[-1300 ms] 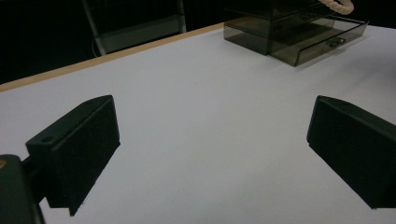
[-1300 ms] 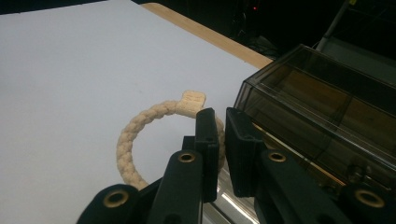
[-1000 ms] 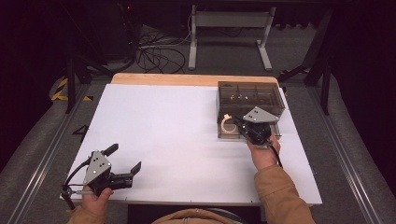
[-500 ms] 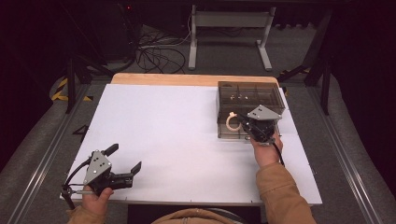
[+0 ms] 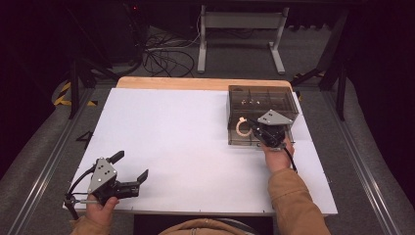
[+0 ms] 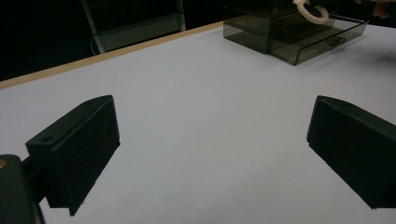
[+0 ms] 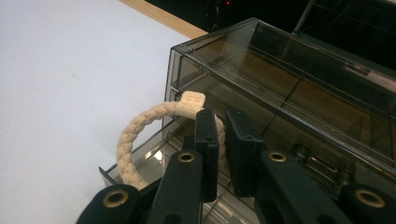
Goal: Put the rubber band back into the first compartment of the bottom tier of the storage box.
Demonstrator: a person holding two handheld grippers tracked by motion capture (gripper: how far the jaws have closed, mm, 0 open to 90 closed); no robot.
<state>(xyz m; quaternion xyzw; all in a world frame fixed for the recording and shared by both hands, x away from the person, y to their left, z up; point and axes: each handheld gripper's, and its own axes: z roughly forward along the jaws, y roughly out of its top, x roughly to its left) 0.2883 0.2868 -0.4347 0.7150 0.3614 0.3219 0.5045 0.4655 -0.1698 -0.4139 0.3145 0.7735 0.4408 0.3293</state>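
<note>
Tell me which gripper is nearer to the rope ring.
Right. The right gripper is shut on the rope ring over the open drawer; the left gripper rests far off at the table's near-left corner.

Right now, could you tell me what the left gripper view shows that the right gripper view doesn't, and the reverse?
The left gripper view alone shows the left gripper, jaws wide apart over bare white table, and the front handle of the smoky box's open drawer. The right gripper view alone shows the right gripper shut on the rope ring, with the ring's woven joint on top, and the box's clear lid. Both show the ring, the box, and the table.
</note>
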